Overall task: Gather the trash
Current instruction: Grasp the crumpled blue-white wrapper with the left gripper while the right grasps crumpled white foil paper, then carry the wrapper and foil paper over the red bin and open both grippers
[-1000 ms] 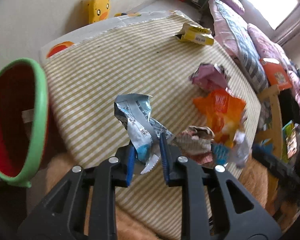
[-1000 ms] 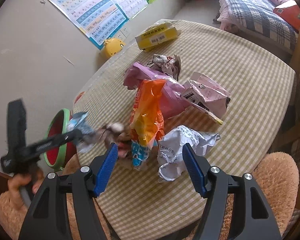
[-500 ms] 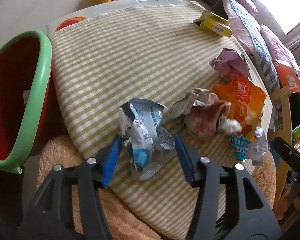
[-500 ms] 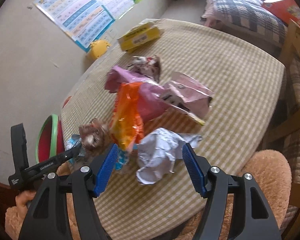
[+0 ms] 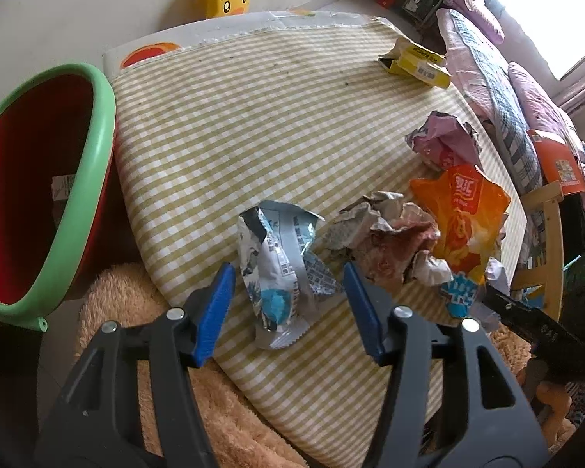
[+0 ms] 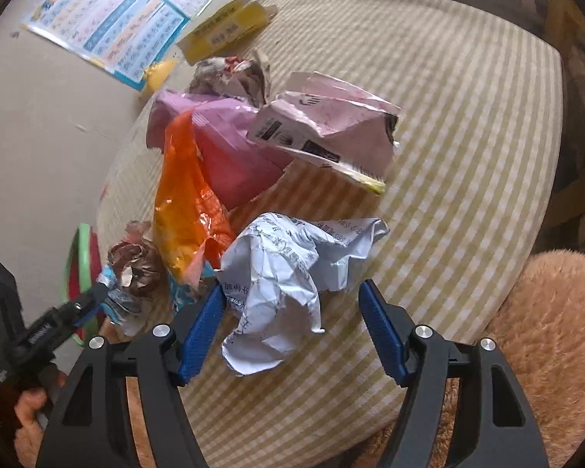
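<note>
Wrappers between my jaws on the striped tabletop (image 5: 222,124).
My left gripper (image 5: 288,308) is opening its jaws around the silver-blue wrapper (image 5: 280,269), pads clear of it; my right gripper (image 6: 292,327) stands open astride the crumpled white paper (image 6: 284,280), its left pad just beside the paper.

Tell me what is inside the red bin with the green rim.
The bin shows a bare red inner wall with one white label stuck on it. No trash is visible inside, but its bottom lies outside the view, so that part stays unknown.

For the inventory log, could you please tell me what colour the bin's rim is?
Light green, on the red plastic bin; clearest in the left wrist view.
</note>
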`<state>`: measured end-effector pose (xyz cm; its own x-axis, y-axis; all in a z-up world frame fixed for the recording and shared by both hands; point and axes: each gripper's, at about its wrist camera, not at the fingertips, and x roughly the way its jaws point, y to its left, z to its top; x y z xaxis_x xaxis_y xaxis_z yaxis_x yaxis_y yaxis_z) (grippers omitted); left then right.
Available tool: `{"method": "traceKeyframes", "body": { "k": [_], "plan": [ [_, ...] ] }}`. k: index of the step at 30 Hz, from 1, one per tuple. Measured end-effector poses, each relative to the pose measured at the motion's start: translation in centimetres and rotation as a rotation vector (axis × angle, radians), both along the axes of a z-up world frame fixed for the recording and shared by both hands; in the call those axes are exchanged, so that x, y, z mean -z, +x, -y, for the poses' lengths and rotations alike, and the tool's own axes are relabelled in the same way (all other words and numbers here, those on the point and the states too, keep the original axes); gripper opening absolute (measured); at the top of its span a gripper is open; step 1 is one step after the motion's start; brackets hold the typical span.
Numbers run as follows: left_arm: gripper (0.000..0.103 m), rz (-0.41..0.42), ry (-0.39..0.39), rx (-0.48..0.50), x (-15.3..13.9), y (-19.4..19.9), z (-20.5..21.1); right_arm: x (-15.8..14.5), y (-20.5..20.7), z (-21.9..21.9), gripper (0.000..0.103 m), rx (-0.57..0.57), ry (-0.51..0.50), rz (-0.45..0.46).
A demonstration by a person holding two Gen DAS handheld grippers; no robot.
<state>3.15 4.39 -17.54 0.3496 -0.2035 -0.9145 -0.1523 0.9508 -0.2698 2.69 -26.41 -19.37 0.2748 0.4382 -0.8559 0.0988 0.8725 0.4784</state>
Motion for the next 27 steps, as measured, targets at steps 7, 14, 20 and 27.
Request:
{"method": "traceKeyframes", "body": {
  "k": [7,14,20,27],
  "plan": [
    [0.055,-0.023,-0.013,0.005,0.7,0.0,0.4,-2.5,-0.7,0.3,0.038,0.001,-0.03,0.117],
    [0.055,-0.04,-0.027,0.009,1.6,0.0,0.5,-4.3,-1.4,0.7,0.038,0.032,-0.017,0.199],
    [0.037,-0.04,-0.04,0.026,1.8,-0.1,0.7,-5.1,-1.5,0.1,0.038,0.032,0.005,0.223],
    [0.025,-0.003,-0.026,0.035,0.9,-0.3,0.8,-5.7,-1.7,-0.8,0.039,0.004,-0.013,0.239]
  ]
}}
